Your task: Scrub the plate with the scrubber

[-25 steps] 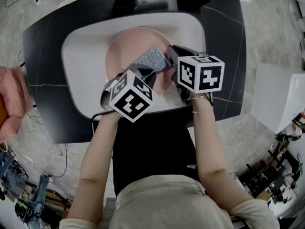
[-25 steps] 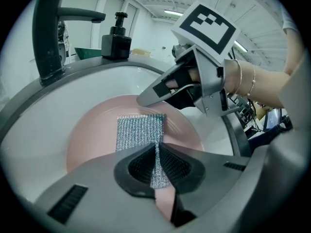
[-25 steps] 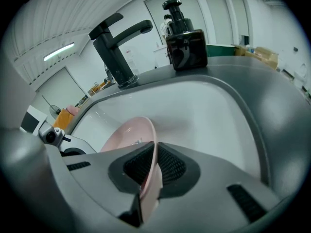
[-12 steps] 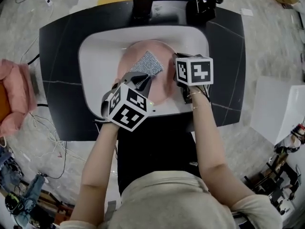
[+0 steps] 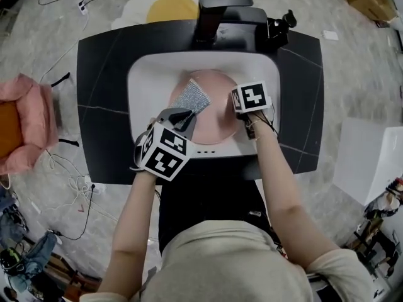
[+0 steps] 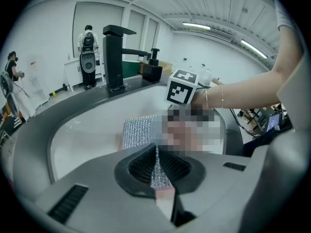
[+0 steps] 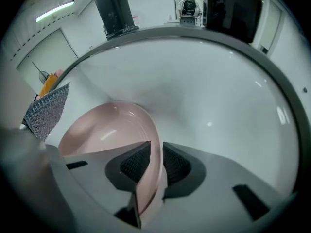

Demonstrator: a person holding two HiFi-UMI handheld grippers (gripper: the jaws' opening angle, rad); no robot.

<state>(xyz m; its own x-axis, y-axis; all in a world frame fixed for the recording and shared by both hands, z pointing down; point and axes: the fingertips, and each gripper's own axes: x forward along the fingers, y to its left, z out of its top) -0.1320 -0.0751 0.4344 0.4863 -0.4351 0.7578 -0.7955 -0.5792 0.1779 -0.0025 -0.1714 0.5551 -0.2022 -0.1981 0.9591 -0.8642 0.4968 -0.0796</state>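
A pink plate [image 5: 213, 111] lies in the white sink [image 5: 142, 88]. My left gripper [image 5: 184, 116] is shut on a silver mesh scrubber [image 5: 192, 97], which rests on the plate's upper left part. The scrubber [image 6: 138, 132] runs back between the left gripper's [image 6: 156, 166] pads. My right gripper [image 5: 238, 107] sits at the plate's right rim. In the right gripper view the plate's [image 7: 104, 130] rim stands between the pads of my right gripper [image 7: 156, 161], and the jaws are opening. The scrubber [image 7: 46, 111] shows at the left.
A black faucet [image 5: 217, 10] stands at the sink's far side on the black counter [image 5: 101, 106]. A black pump bottle [image 5: 277, 25] is at the far right of the counter. A pink cushioned seat [image 5: 25, 128] stands on the floor to the left.
The scrubber has slid from the plate's upper right to its upper left with my left gripper. The right gripper stays at the right rim. The head view has pulled back.
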